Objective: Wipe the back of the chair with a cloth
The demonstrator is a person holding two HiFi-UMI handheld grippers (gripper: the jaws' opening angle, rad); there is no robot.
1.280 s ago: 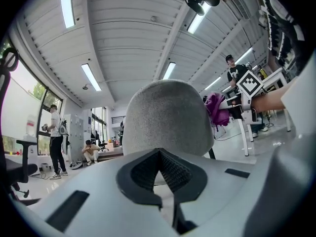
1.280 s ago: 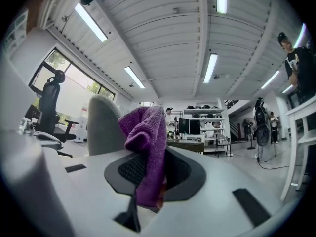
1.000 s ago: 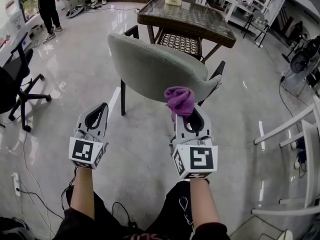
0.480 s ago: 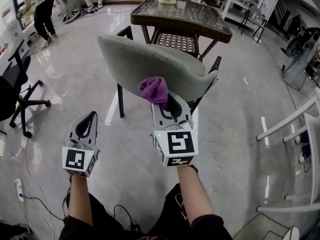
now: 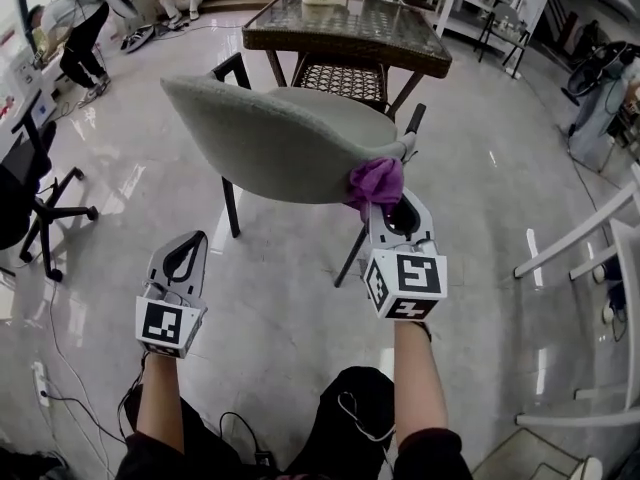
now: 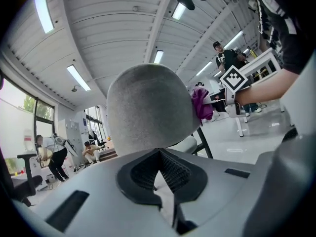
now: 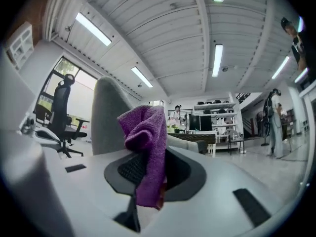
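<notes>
A chair with a curved grey back [image 5: 280, 138] stands in front of me on the shiny floor. My right gripper [image 5: 393, 208] is shut on a purple cloth [image 5: 376, 181] and presses it against the right end of the chair back. In the right gripper view the cloth [image 7: 145, 142] droops between the jaws, with the chair back [image 7: 106, 117] just left of it. My left gripper [image 5: 188, 251] hangs low at the left, shut and empty, away from the chair. Its own view looks up at the chair back [image 6: 148, 107] and the cloth [image 6: 200, 105].
A glass-topped wicker table [image 5: 350, 28] stands just behind the chair. A black office chair [image 5: 30, 188] is at the left, white racks [image 5: 600, 258] at the right. People [image 5: 80, 28] are at the far left. A cable [image 5: 50, 368] lies on the floor.
My right gripper has swept the cloth along the chair back, first toward the middle, then out to the right end. The left gripper has stayed low at the left.
</notes>
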